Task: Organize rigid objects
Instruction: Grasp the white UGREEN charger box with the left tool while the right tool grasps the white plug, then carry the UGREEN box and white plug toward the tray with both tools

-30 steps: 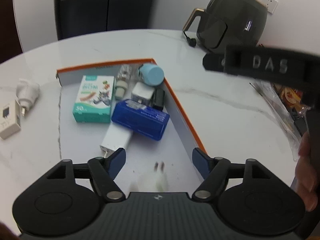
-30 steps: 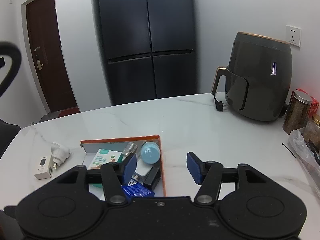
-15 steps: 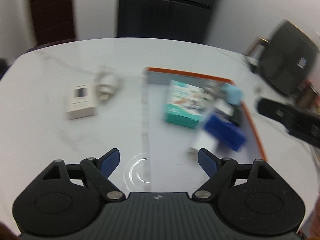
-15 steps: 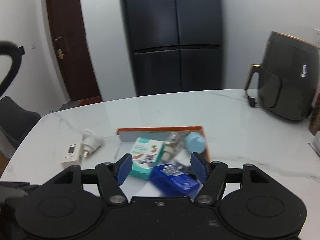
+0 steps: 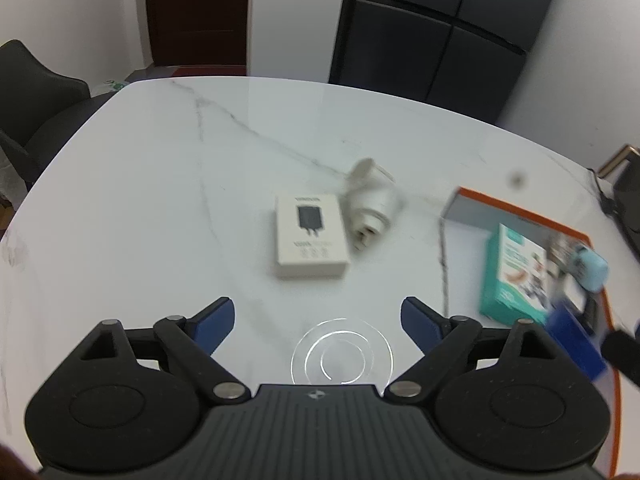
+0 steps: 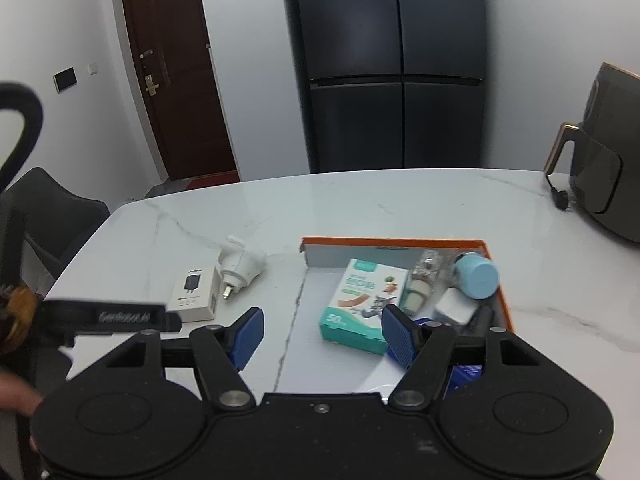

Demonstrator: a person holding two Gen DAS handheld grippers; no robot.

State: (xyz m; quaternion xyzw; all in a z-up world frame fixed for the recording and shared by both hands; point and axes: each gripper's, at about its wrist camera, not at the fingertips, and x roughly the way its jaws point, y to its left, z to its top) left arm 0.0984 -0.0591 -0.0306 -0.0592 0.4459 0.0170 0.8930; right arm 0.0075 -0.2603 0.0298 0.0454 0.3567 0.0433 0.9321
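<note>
Marble tabletop: charger box & white plug adapter left of orange tray; my left tongs wide, empty, lining up on box; right tongs wide too.

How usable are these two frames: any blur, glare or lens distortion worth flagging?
Left wrist view: motion blur smears the orange-rimmed tray and teal box; ring-shaped lamp glare on the table. Right wrist view: sharp, the teal box readable. Both show fisheye bending and dark corners.
</note>
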